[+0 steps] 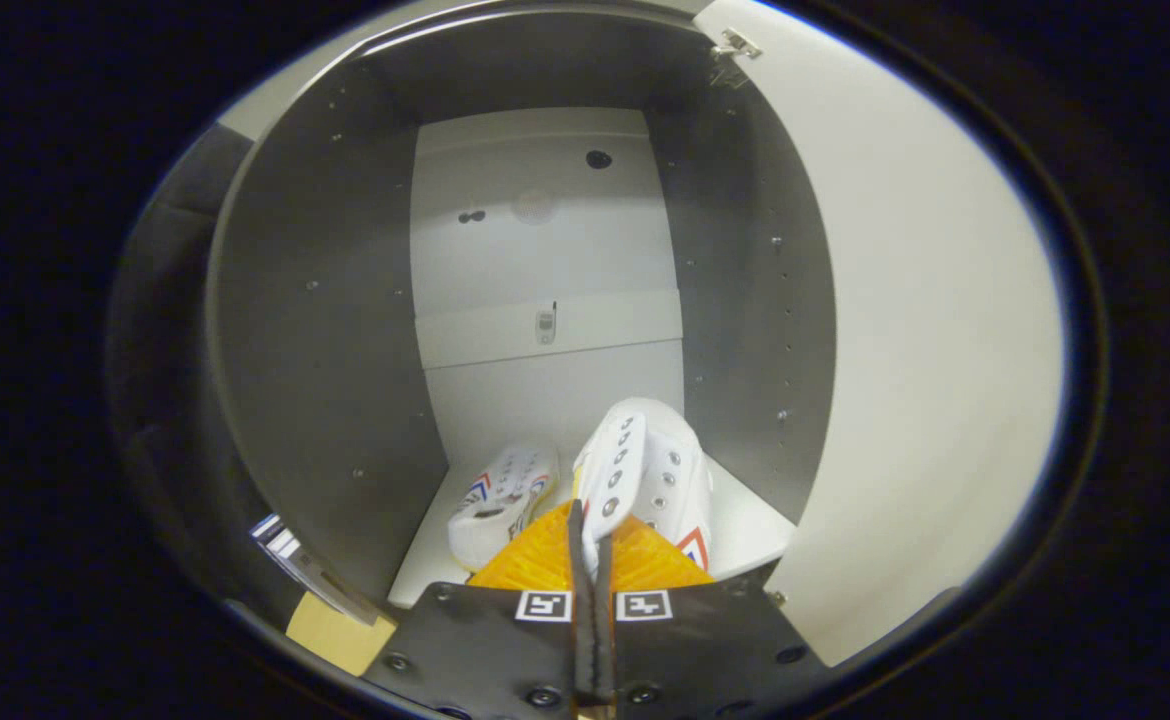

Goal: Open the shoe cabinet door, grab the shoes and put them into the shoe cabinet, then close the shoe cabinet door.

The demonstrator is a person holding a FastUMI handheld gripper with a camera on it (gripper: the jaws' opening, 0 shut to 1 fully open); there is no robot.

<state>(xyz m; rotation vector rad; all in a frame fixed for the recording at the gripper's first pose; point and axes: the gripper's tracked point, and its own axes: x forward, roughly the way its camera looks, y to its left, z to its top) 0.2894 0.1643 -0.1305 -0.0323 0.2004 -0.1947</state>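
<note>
1. Gripper view: orange fingers (545, 560) of the gripper (590, 545) sit nearest the camera, drawn together with only a thin slit between them, pinching the eyelet edge of a white shoe (645, 470).
2. That held shoe runs away from the fingers, toe pointing far into the shoe cabinet (315, 330); it hangs just over the white cabinet floor (745, 525), right of centre. Whether its sole touches the floor I cannot tell.
3. Just left of the fingers, a second shoe (500, 495) already lies on the same floor, long axis also pointing inward, close beside the held one but seemingly apart.
4. Grey side walls stand left and right; the white back panel (545, 250) is well beyond the toes.
5. At the right, the cabinet door (925, 330) is swung wide open, its hinge (735, 42) high up.
6. Judged from this, letting go comes next; the free floor lies to the right, away from the second shoe. The door must later swing left.
</note>
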